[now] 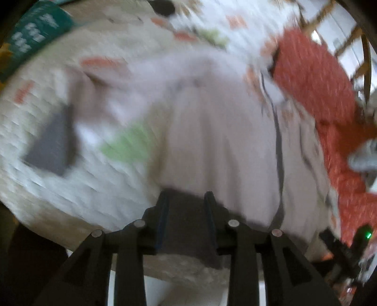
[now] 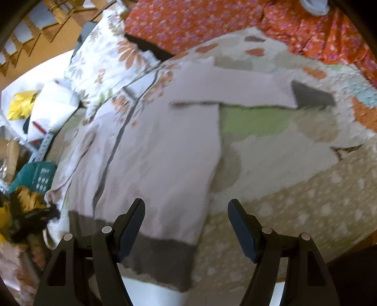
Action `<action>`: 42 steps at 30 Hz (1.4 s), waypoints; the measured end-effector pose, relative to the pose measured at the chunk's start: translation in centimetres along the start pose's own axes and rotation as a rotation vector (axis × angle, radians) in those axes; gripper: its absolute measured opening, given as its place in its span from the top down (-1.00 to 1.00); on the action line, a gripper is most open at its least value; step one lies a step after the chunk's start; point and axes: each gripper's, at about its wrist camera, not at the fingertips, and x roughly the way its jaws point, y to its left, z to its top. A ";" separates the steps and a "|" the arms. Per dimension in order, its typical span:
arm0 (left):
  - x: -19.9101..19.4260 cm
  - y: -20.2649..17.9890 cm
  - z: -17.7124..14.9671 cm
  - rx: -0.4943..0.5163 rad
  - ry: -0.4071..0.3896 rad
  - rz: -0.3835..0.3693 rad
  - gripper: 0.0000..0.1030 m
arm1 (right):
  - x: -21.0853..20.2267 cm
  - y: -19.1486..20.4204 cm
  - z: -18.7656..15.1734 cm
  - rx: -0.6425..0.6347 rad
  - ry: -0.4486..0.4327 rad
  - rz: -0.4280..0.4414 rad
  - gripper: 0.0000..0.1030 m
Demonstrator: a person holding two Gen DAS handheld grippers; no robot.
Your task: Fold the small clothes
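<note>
A pale lilac sweater (image 2: pixel 160 150) with dark grey hem and cuffs lies spread on a patterned bedspread (image 2: pixel 282 150). One sleeve (image 2: pixel 235 87) stretches to the right and ends in a grey cuff (image 2: pixel 313 95). My right gripper (image 2: pixel 186 211) is open over the sweater's lower right corner, above the grey hem (image 2: pixel 162 261). In the blurred left wrist view, my left gripper (image 1: pixel 186 197) is narrowly parted with the grey hem (image 1: pixel 188 223) lying between its fingers; whether it grips the hem is unclear. The sweater body (image 1: pixel 216 141) rises ahead, its sleeve cuff (image 1: pixel 51 143) at the left.
An orange floral cloth (image 2: pixel 212 21) lies across the far side of the bed, also in the left wrist view (image 1: pixel 315 84). A flowered pillow (image 2: pixel 103 63) sits far left. A teal garment (image 2: pixel 35 176), bags and clutter lie beside the bed at left.
</note>
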 end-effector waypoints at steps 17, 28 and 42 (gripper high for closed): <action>-0.3 -2.7 -0.3 0.063 0.026 0.074 0.86 | 1.2 2.1 -1.7 -0.042 0.102 -0.042 0.83; -4.1 -5.7 -6.8 0.144 0.071 0.039 0.82 | -5.3 -2.2 -3.4 0.013 0.162 -0.049 0.80; -7.0 -15.3 4.2 0.307 -0.256 -0.051 -0.50 | -4.9 -11.1 7.4 0.303 -0.043 -0.071 0.04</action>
